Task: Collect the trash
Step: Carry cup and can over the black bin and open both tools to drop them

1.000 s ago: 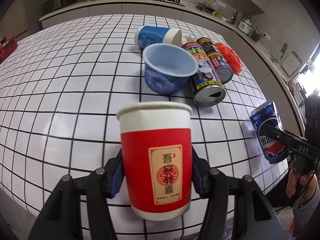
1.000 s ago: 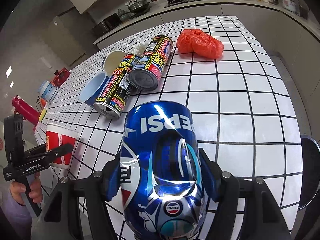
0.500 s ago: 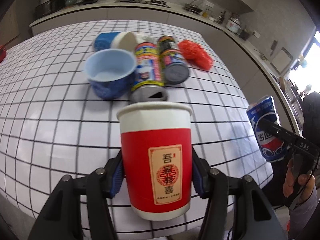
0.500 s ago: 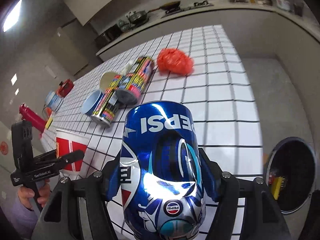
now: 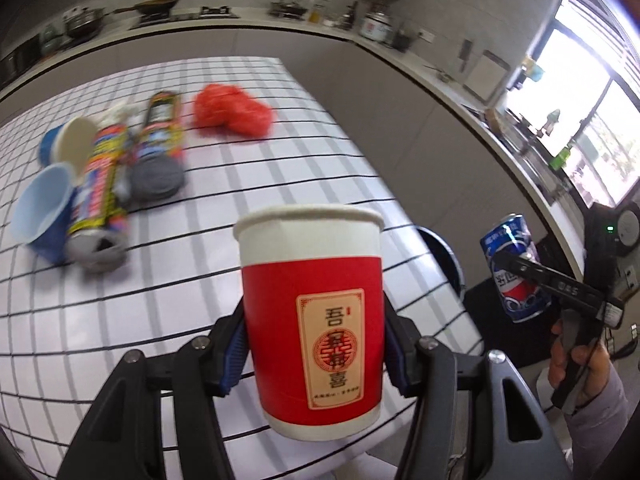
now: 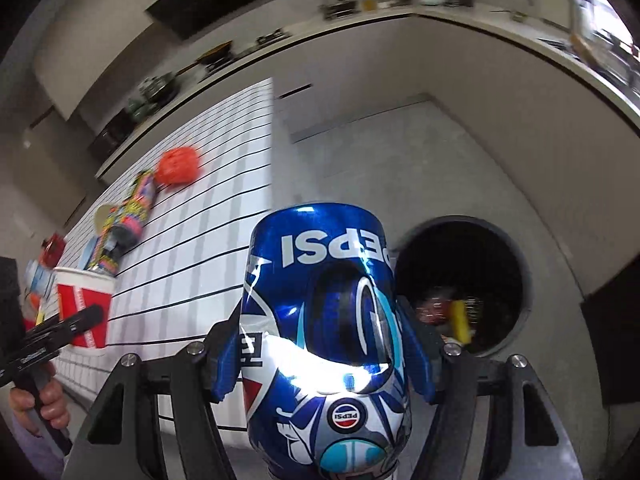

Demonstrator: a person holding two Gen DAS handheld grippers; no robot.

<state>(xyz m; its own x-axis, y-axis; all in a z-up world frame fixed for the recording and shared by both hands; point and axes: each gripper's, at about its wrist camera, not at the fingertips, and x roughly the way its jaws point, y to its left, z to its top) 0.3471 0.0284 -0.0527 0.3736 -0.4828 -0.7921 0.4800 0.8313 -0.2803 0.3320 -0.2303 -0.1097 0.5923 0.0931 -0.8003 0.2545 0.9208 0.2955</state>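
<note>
Both hands have swung toward the right end of the tiled counter (image 5: 280,184) since a second ago, and a round black bin (image 6: 516,280) on the floor now shows. Blue pads of the left gripper (image 5: 314,344) press both sides of an upright red and white paper cup (image 5: 312,312), held above the counter's near right corner. Pads of the right gripper (image 6: 326,356) clamp a dented blue soda can (image 6: 320,320), which hangs over the floor just left of the bin's open mouth. Far left on the counter lie two tall cans (image 5: 100,184), two blue cups (image 5: 44,212) and a crumpled red bag (image 5: 232,110), blurred.
</note>
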